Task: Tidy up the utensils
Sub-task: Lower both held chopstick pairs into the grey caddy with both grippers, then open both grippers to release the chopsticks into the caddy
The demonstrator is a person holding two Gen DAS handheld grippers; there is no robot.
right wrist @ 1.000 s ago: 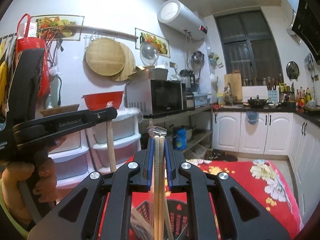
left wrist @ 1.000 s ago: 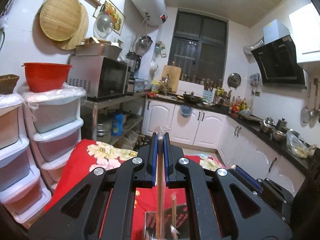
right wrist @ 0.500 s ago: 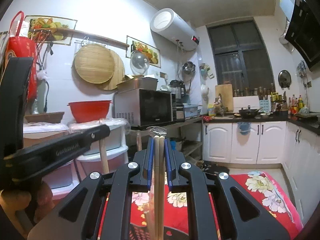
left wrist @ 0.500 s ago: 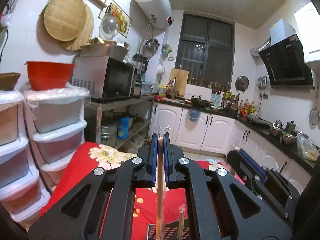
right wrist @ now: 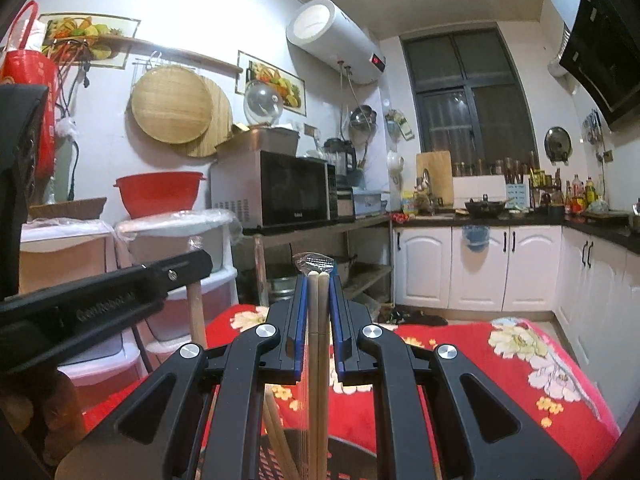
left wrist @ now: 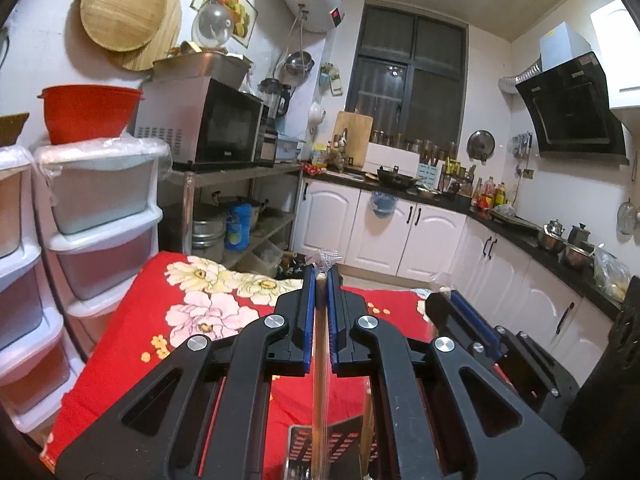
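Both tongs risen above holder point(left wrist: 320, 446) (chopsticks point(right wrist: 319, 356) clamped).

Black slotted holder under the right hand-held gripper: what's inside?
Loose wooden chopsticks lean inside the black slotted holder, beside the wrapped pair clamped in the right hand-held gripper. The gripper covers the holder's bottom.
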